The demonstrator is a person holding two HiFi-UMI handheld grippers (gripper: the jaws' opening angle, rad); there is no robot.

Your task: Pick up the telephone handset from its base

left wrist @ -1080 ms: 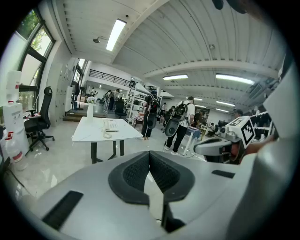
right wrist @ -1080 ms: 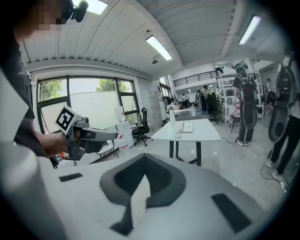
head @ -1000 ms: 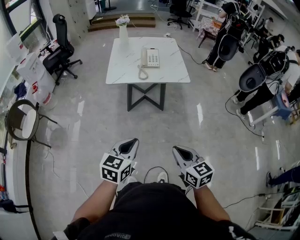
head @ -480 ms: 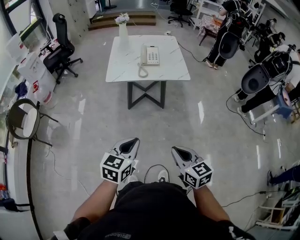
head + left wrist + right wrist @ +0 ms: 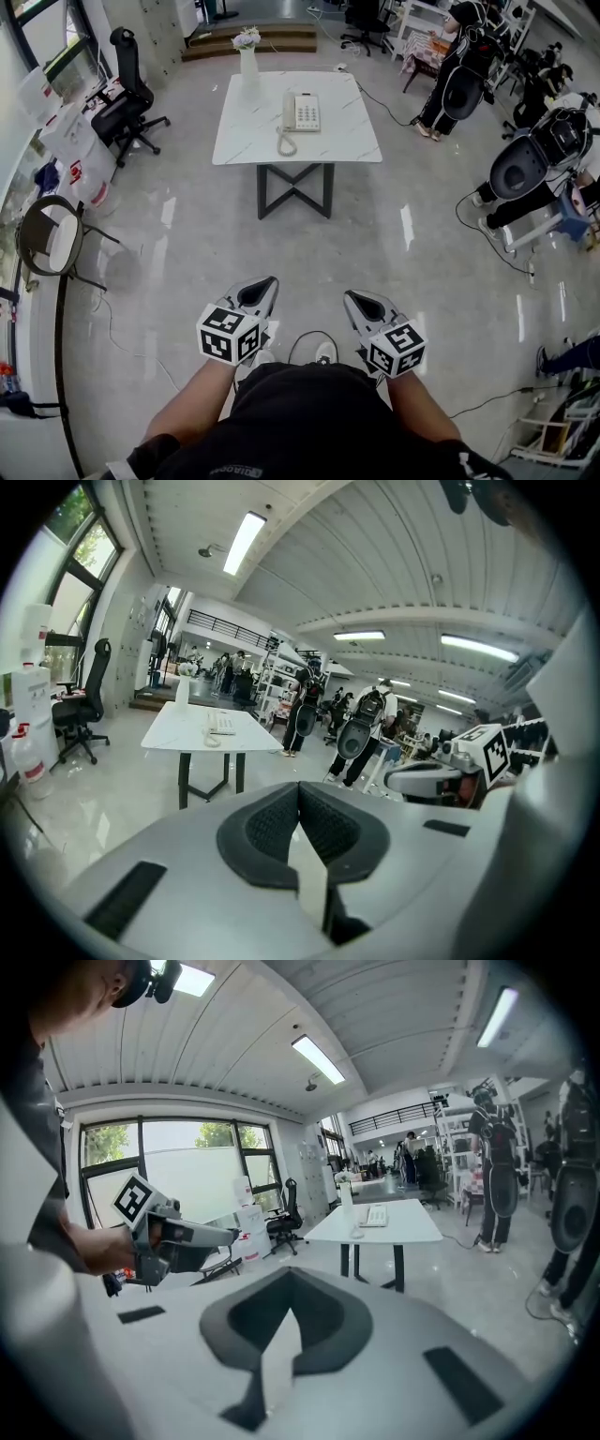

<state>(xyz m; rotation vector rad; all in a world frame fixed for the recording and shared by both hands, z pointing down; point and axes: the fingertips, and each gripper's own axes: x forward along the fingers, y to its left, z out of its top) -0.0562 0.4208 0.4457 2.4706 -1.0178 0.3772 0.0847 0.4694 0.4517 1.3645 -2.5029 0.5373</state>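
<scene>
Task not started. The handset [image 5: 289,112] rests on its base [image 5: 307,114] on the table [image 5: 349,141], well apart from the person. Left gripper [image 5: 263,289] and right gripper [image 5: 361,303]: jaws pressed together, empty; approach and lift remain

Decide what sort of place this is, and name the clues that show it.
Probably a large open-plan office or lab hall: a black swivel office chair stands on a glossy grey tiled floor, and a white square table carries a white desk telephone.
</scene>
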